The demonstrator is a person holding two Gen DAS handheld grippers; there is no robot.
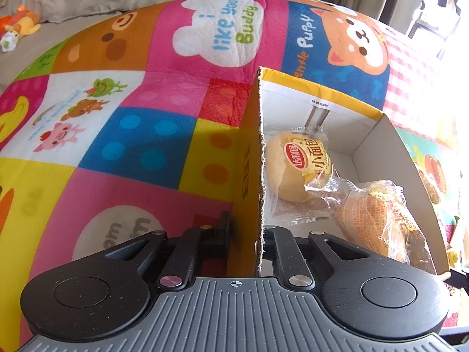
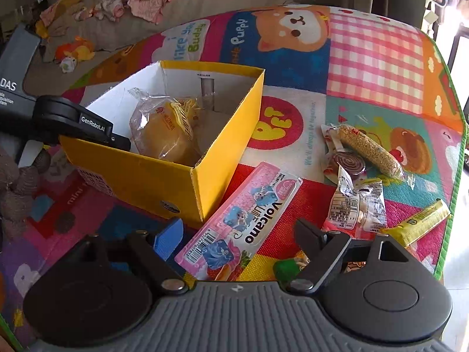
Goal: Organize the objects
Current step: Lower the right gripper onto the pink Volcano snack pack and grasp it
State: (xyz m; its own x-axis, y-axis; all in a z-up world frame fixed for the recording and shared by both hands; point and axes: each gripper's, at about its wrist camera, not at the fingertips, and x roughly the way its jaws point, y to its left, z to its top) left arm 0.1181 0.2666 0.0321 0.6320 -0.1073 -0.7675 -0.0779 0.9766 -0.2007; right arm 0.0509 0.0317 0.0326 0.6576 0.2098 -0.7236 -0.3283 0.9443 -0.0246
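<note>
A yellow cardboard box (image 2: 222,135) stands on the colourful play mat. It holds wrapped bread buns (image 2: 167,135); in the left wrist view two buns (image 1: 296,170) lie inside. My left gripper (image 1: 258,234) is shut on the box's left wall (image 1: 252,158), one finger outside, one inside; it also shows in the right wrist view (image 2: 88,129). My right gripper (image 2: 237,234) is open above a pink "Volcano" packet (image 2: 243,220), which lies between its fingers beside the box.
Loose snacks lie right of the box: a sesame stick (image 2: 369,149), a spiral candy (image 2: 347,161), a small white packet (image 2: 354,205), a yellow bar (image 2: 419,223). Plush toys (image 2: 73,51) and clothes (image 2: 140,3) lie on the grey sofa behind. A dark box (image 2: 14,73) stands at left.
</note>
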